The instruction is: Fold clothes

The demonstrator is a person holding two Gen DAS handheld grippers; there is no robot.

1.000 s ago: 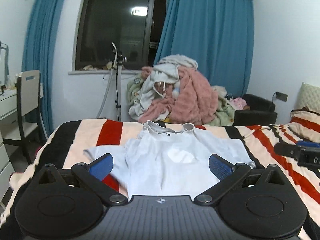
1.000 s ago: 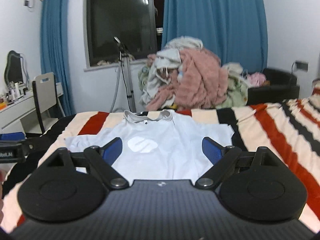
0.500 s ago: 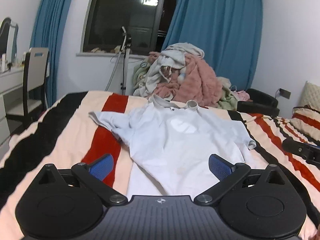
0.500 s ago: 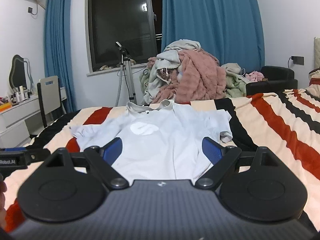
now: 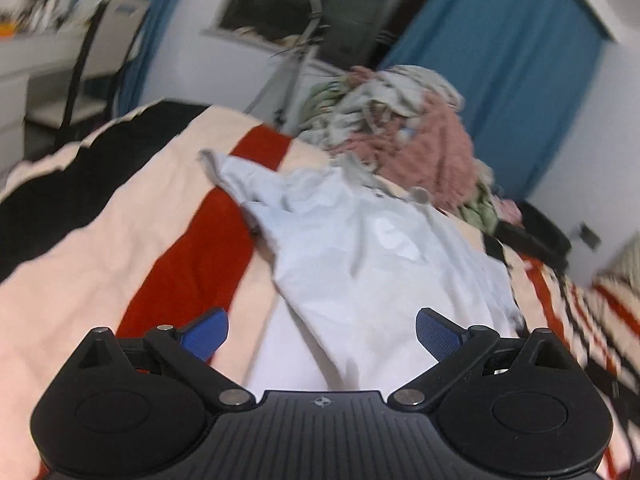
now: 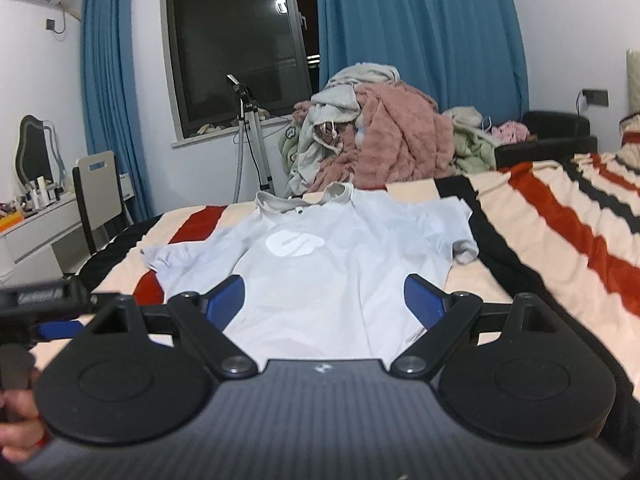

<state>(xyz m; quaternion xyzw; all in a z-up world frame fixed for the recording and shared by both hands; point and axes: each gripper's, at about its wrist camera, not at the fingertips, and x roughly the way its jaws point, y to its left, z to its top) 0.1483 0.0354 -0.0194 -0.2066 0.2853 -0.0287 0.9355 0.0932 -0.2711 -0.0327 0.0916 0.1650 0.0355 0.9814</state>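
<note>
shirt [image 6: 332, 264] on bed [image 6: 560, 256], collar at far end | clothes pile [image 6: 384, 136] behind | chair [image 6: 96, 200] (and desk) left

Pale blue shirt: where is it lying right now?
In both wrist views the pale blue shirt lies spread face up on the striped blanket, collar toward the clothes pile beyond the bed.

Both cameras sit low and close over the near end of the bed [image 6: 540, 240], facing the window [image 6: 240, 40]. The left view is tilted sideways. Both share the shirt [image 5: 360, 264] and clothes pile [image 6: 380, 136].
</note>
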